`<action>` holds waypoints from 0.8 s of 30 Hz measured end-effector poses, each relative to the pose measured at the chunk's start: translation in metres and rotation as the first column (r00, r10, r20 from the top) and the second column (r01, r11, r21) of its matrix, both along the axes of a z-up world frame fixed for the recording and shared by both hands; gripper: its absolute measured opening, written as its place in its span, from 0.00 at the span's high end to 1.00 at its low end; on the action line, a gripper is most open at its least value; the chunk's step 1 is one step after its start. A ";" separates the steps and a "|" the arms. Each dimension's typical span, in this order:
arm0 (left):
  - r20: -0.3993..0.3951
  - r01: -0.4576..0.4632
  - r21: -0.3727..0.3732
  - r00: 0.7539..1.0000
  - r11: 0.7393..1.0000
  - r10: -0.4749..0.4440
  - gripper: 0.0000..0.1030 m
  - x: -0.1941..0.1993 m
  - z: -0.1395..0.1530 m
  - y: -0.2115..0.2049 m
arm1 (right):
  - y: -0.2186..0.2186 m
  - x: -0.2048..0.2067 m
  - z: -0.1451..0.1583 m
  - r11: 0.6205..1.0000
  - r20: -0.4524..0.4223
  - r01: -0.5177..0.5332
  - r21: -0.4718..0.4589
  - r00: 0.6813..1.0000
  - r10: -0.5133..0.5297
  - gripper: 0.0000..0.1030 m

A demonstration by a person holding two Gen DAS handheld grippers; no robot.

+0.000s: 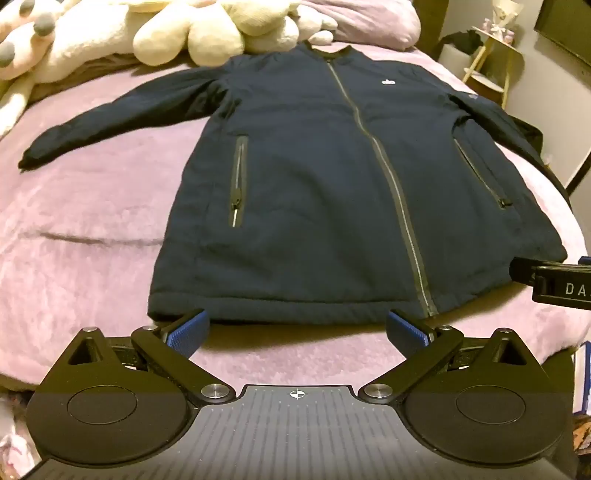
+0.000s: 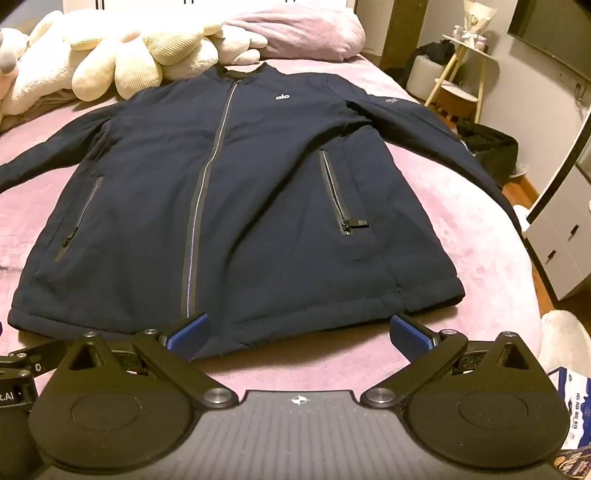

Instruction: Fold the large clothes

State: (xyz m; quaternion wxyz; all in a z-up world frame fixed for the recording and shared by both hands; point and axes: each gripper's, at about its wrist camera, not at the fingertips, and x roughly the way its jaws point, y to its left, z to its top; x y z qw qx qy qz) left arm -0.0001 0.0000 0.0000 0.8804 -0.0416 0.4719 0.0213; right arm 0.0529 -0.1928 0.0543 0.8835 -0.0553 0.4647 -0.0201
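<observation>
A navy zip-up jacket lies flat, front up, on a pink bedspread, collar far, hem near, both sleeves spread outward. It also shows in the right wrist view. My left gripper is open and empty, its blue pads just short of the hem's left half. My right gripper is open and empty at the hem's right half, its left pad over the hem edge. Part of the right gripper shows at the left wrist view's right edge.
Cream plush toys and a pink pillow lie beyond the collar. The bed's right edge drops to a wood floor with a white side table, dark bags and a white drawer unit.
</observation>
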 end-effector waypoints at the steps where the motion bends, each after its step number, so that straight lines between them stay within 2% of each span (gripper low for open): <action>1: 0.001 -0.002 -0.003 1.000 1.000 0.002 0.00 0.000 0.000 0.000 | 0.000 0.000 0.000 1.000 -0.005 0.001 -0.001 1.000 -0.001 0.00; 5: 0.035 -0.010 -0.006 0.999 1.000 0.010 0.00 -0.009 0.002 -0.003 | 0.000 0.000 -0.001 1.000 -0.002 0.005 0.001 1.000 -0.005 0.00; 6: 0.025 -0.012 -0.034 1.000 0.999 0.013 0.00 -0.008 0.002 0.002 | 0.001 0.000 -0.001 1.000 0.000 0.005 0.001 1.000 -0.005 0.00; 10: -0.006 -0.011 -0.043 1.000 0.999 0.010 0.00 -0.002 0.002 0.004 | -0.001 -0.001 -0.003 1.000 0.004 0.002 0.004 1.000 -0.002 0.00; 24: 0.002 -0.006 -0.029 1.000 1.000 0.007 0.00 -0.004 -0.001 0.001 | 0.001 -0.004 0.002 1.000 0.011 0.000 0.002 1.000 0.000 0.00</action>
